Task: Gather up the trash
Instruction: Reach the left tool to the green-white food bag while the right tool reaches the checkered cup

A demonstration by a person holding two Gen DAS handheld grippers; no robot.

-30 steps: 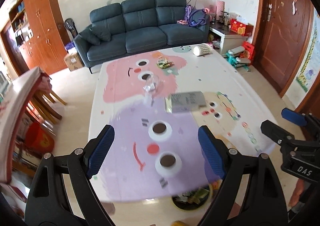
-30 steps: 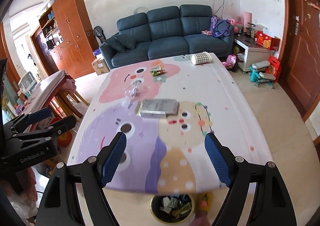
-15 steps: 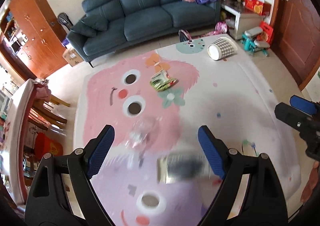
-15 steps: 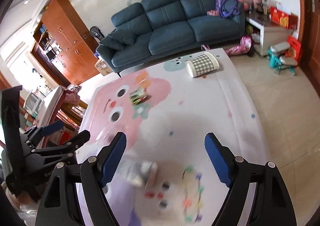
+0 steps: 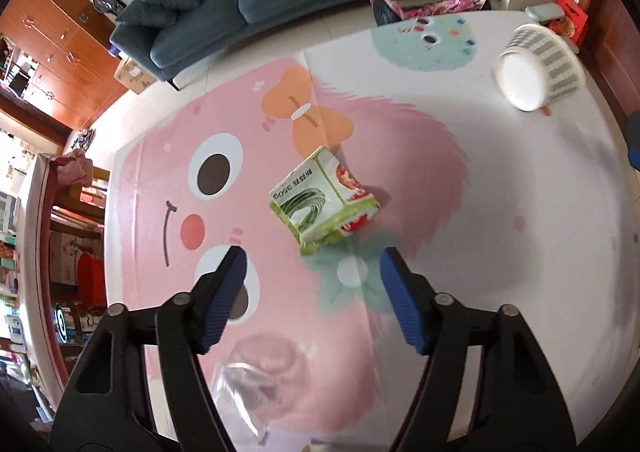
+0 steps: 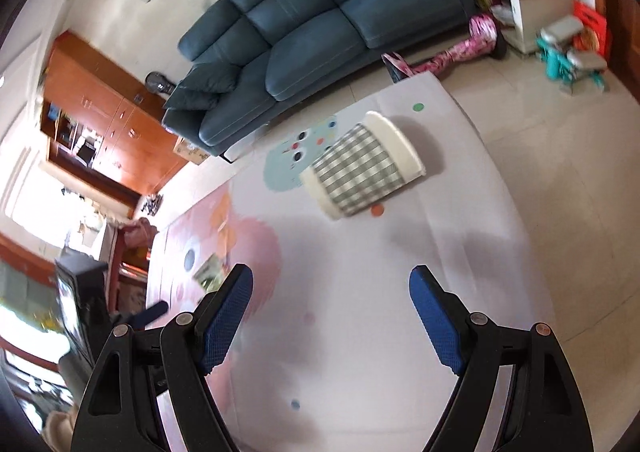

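table point(image 5: 500, 252) (cartoon cover) | green packet point(image 5: 324, 201) | tipped checkered bin point(image 6: 360, 168) | clear wrapper point(image 5: 260, 372)

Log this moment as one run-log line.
left gripper: open, short of green snack packet | right gripper: open, facing tipped checked bin | play mat: nothing held

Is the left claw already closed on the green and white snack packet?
No. The left claw is open and empty, with the snack packet lying on the mat just beyond its tips.
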